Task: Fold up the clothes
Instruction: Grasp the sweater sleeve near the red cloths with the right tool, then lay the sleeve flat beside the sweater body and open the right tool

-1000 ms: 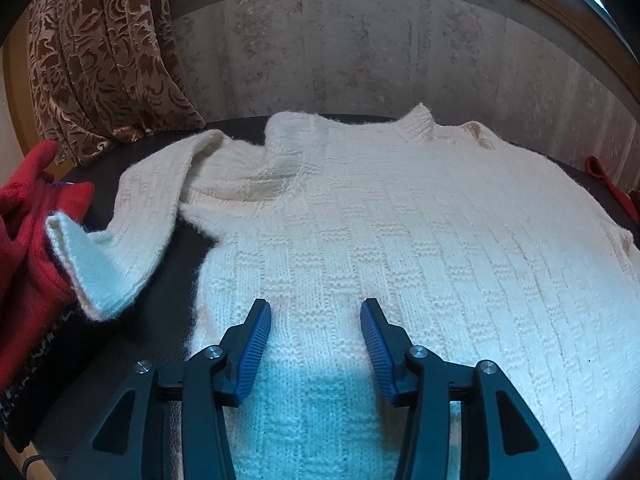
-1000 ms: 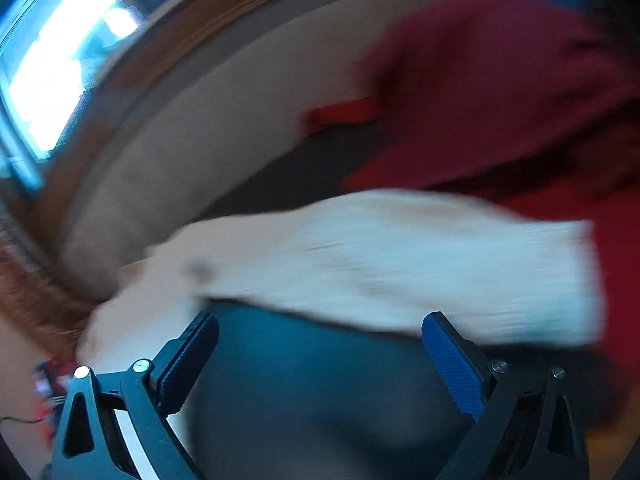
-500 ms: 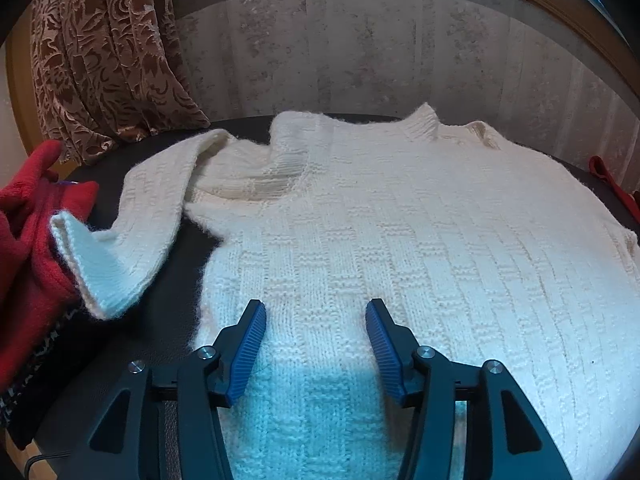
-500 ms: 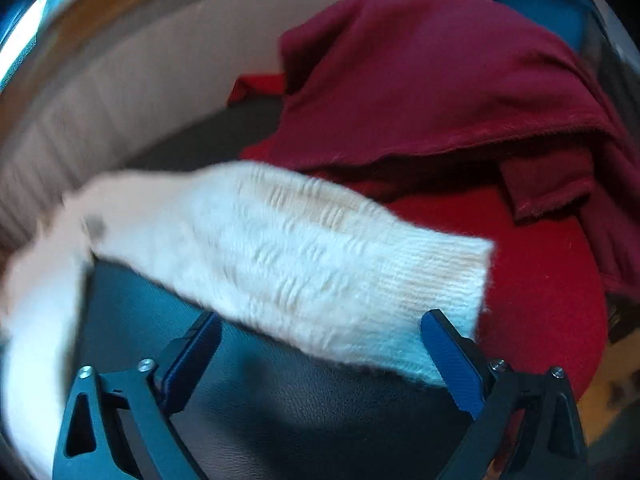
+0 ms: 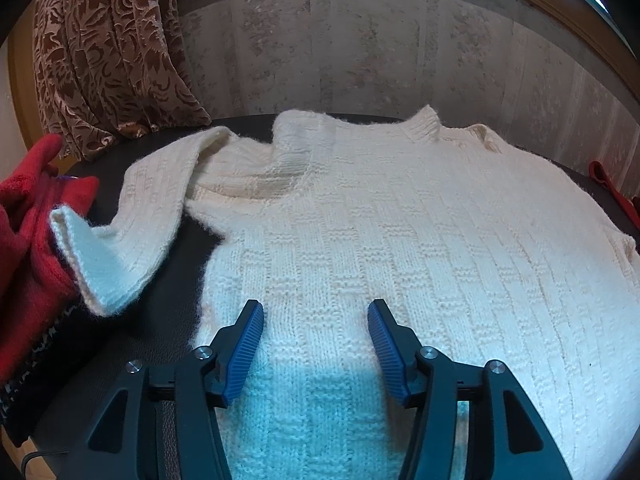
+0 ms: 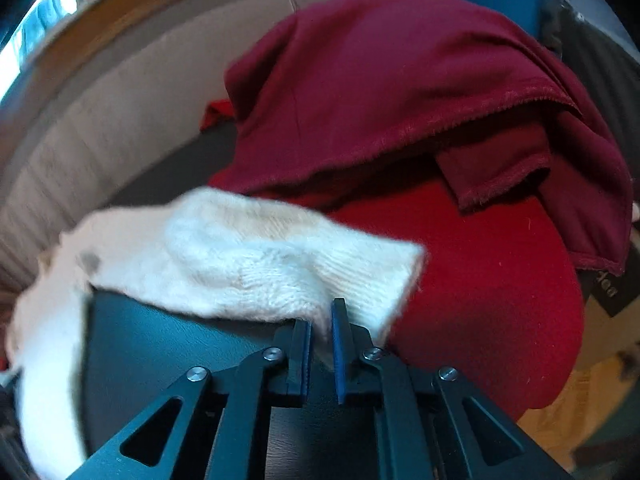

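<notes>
A cream knitted sweater lay spread flat, front up, on a dark counter, its collar toward the pale wall. One sleeve stretched out to the side in the left wrist view, its cuff resting against a red garment at the counter's edge. The left hand-held gripper hung over the lower body of the sweater with its blue pads spread; its jaws were opening, with only the flat knit below them and nothing gripped. In the right wrist view, the other sleeve's cuff lay across the counter edge, against a bright red cloth with a dark maroon garment heaped on top. The right hand-held gripper was clenched on the near edge of that cuff, cream knit bunched between its pads. A patterned brown curtain hung beyond the counter.
</notes>
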Motion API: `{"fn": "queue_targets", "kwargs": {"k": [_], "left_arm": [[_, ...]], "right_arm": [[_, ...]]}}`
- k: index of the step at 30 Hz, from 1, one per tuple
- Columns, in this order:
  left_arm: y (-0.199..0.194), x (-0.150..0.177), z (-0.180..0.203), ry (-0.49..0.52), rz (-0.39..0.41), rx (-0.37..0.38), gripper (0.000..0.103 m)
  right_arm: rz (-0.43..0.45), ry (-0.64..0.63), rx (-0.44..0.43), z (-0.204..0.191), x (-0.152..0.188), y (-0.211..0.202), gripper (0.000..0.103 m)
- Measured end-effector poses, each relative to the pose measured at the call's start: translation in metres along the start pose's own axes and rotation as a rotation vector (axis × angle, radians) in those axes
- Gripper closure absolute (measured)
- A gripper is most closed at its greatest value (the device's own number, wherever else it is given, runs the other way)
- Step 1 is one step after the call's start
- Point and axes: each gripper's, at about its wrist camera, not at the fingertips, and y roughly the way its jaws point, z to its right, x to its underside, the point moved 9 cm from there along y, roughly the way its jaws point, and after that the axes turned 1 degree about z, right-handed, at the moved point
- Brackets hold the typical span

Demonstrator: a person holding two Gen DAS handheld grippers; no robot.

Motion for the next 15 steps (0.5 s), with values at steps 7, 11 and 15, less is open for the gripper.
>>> {"fn": "queue_targets", "kwargs": {"k": [7, 11, 15], "left_arm": [[0.0, 0.001, -0.001, -0.008, 0.0, -0.006, 0.044], [-0.001, 0.001, -0.002, -0.016, 0.0, -0.006, 0.043], [-0.001, 0.001, -0.002, -0.018, 0.001, -0.006, 0.043]], "right_arm": [[0.056, 0.072, -0.231, -0.06, -0.041, 0.002, 0.094], [0.037, -0.018, -0.363, -0.147, -0.05, 0.024, 0.094], [0.022, -0.155, -0.466, -0.254, -0.044, 0.034, 0.094]]}}
